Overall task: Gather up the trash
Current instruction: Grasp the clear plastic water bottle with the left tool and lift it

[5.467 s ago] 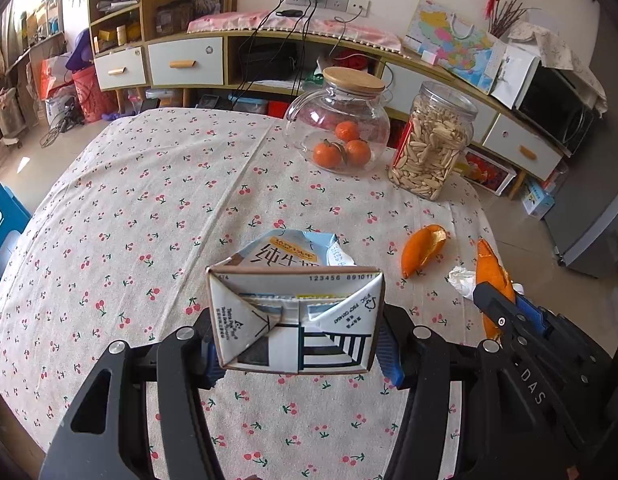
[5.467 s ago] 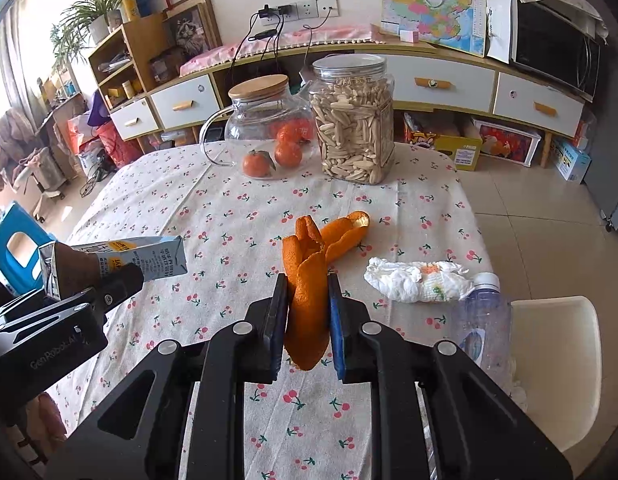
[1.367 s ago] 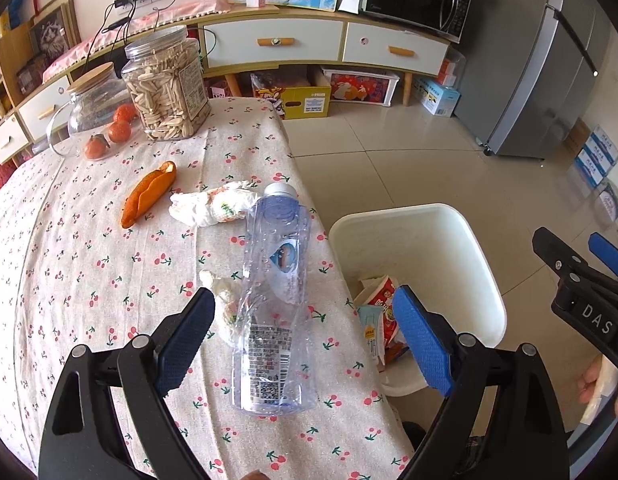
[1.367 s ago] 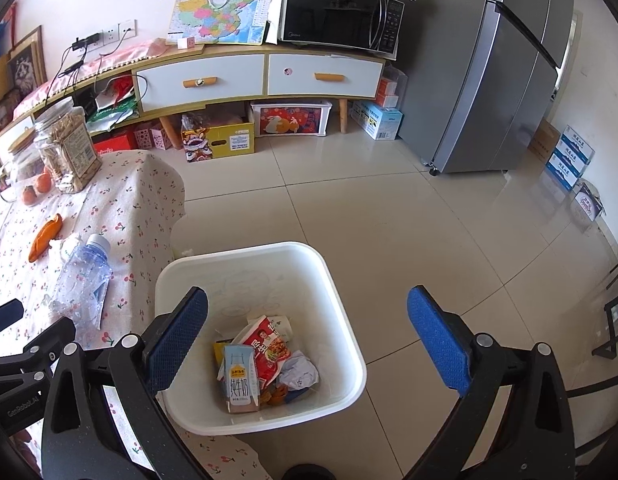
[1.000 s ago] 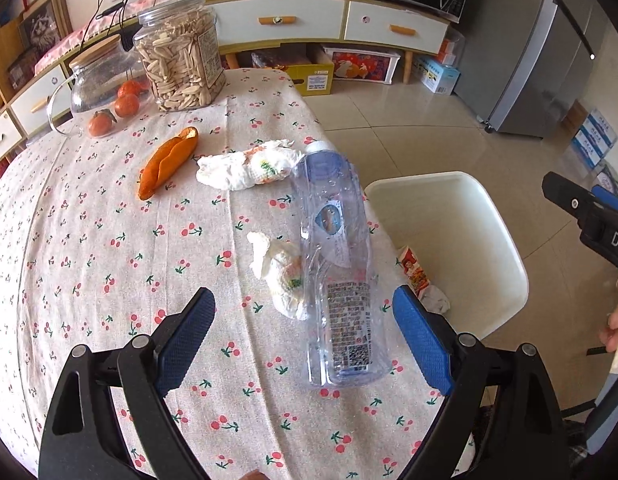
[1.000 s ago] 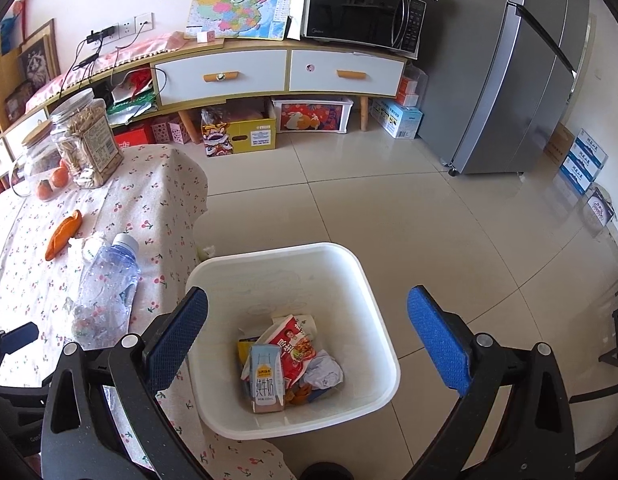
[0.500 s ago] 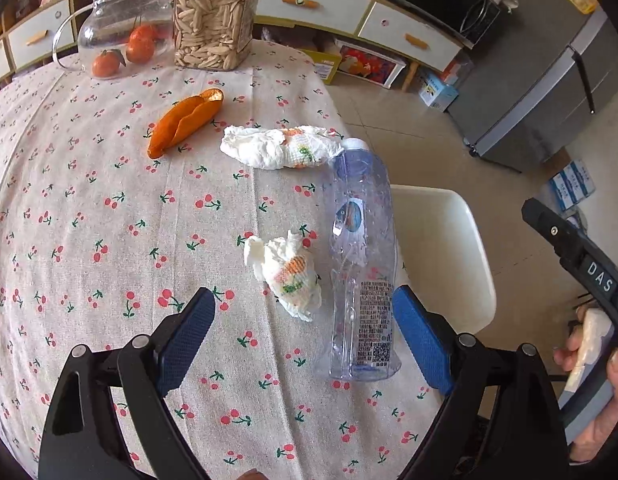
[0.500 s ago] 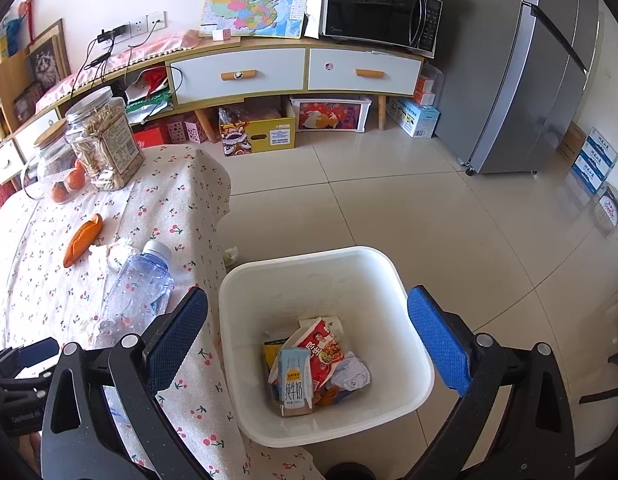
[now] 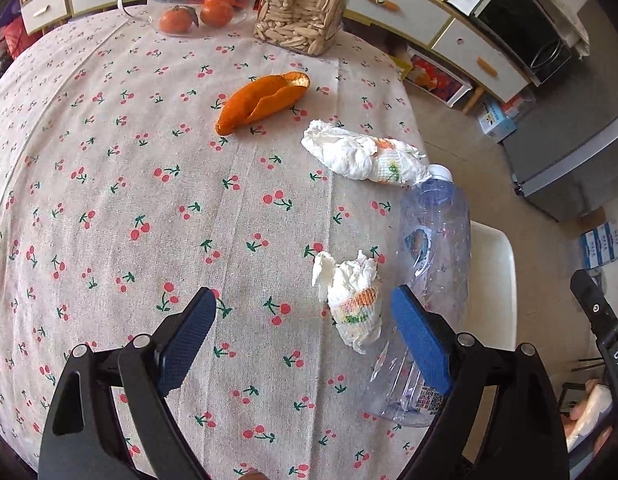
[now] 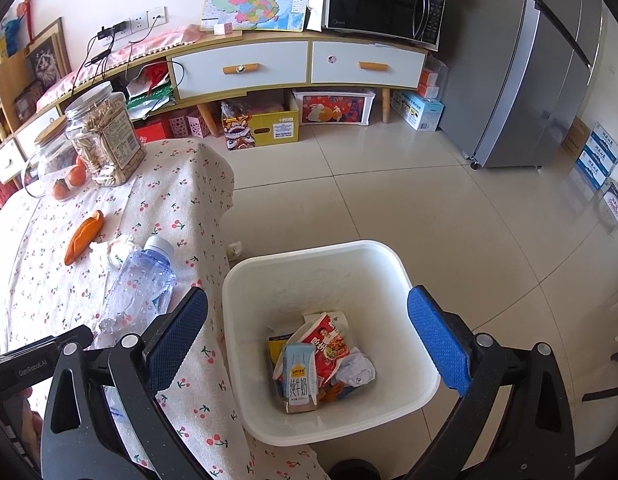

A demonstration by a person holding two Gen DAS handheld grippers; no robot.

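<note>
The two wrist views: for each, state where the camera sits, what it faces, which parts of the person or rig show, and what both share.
Left wrist: on the left hand-held gripper, open, facing down at the tablecloth and a crumpled tissue; the other tool shows at right.
Right wrist: on the right hand-held gripper, open, above the white bin.
Shared: the plastic bottle, orange peel, bin.
</note>
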